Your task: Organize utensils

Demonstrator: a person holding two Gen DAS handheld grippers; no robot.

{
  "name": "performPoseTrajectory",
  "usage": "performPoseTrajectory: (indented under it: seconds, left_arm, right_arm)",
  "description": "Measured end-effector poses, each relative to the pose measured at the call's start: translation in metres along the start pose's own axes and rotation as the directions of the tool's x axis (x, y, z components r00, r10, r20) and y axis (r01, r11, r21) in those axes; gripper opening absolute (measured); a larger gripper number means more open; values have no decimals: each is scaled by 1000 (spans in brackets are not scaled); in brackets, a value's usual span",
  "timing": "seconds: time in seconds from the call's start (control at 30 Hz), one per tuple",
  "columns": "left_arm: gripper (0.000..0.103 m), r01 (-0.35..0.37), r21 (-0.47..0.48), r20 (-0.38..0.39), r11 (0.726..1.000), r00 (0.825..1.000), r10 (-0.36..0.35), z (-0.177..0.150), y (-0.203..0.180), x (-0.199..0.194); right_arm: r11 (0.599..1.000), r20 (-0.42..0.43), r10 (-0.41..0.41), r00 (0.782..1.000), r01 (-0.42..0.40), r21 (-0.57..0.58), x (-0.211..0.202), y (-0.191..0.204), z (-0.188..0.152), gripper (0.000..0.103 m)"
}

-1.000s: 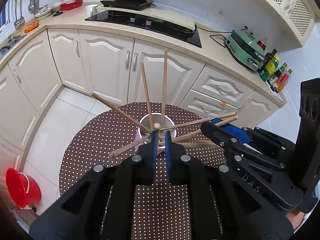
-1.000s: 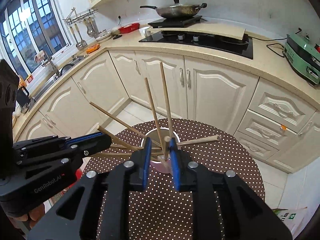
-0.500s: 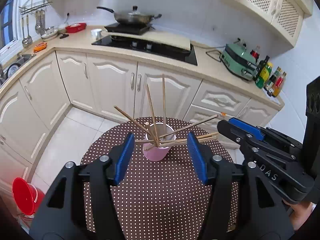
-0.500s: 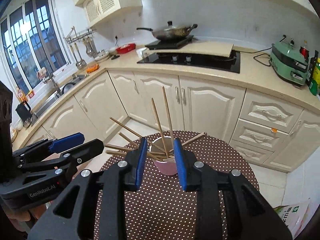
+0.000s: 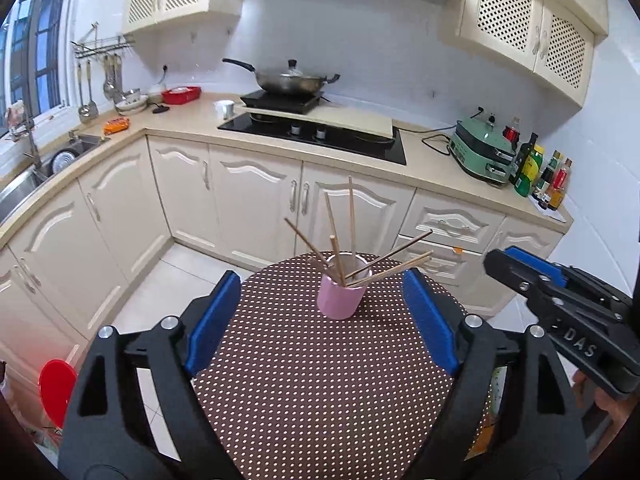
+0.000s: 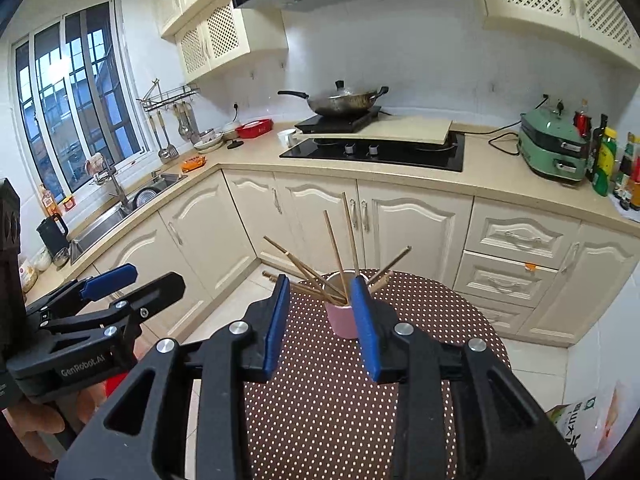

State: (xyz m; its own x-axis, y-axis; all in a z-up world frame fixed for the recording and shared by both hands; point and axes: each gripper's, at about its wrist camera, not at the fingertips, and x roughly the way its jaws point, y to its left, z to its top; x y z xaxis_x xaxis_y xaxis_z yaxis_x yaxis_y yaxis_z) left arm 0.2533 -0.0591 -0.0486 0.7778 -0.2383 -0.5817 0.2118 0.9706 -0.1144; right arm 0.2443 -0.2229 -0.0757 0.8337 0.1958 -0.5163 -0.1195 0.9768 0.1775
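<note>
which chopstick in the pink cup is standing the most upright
The tallest chopstick at the back of the pink cup; it rises almost vertically, while the others lean outward.

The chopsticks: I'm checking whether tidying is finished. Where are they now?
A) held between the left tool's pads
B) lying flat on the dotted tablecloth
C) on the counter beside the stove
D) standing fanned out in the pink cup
D: the chopsticks stand splayed inside the pink cup on the dotted tablecloth, with neither tool touching them.

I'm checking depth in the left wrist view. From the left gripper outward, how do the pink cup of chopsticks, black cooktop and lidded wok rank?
1. Pink cup of wooden chopsticks, on the dotted table straight ahead of the left gripper.
2. Black cooktop, on the counter beyond.
3. Lidded metal wok, against the back wall.
</note>
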Motion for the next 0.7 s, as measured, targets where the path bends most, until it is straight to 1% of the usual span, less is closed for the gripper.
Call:
performPoseTrajectory:
  seconds: [0.17, 0.37, 0.47, 0.53, 0.67, 0.7]
  left_arm:
    - [84, -36, 13, 44, 999, 998, 35, -11, -5, -27]
    - [89, -86, 16, 93, 996, 992, 84, -19, -20, -55]
    - [90, -105, -2, 110, 995, 988, 104, -25, -29, -66]
    - [90, -124, -20, 117, 992, 985, 126, -31, -38, -74]
    - [92, -138, -40, 116, 990, 983, 142, -45, -56, -87]
    - [92, -152, -43, 117, 987, 981, 156, -49, -62, -91]
  right_arm:
    - [1000, 20, -16, 1000, 17, -17, -19, 2, -11, 32]
    - [998, 48, -7, 999, 10, -66, -39, 6, -20, 38]
    - [995, 67, 4, 998, 2, -99, -49, 3, -24, 45]
    - [992, 73, 14, 997, -4, -128, -58, 0, -27, 52]
    - [987, 93, 24, 995, -9, -162, -75, -8, -34, 61]
    - [986, 96, 32, 995, -16, -163, -81, -10, -37, 63]
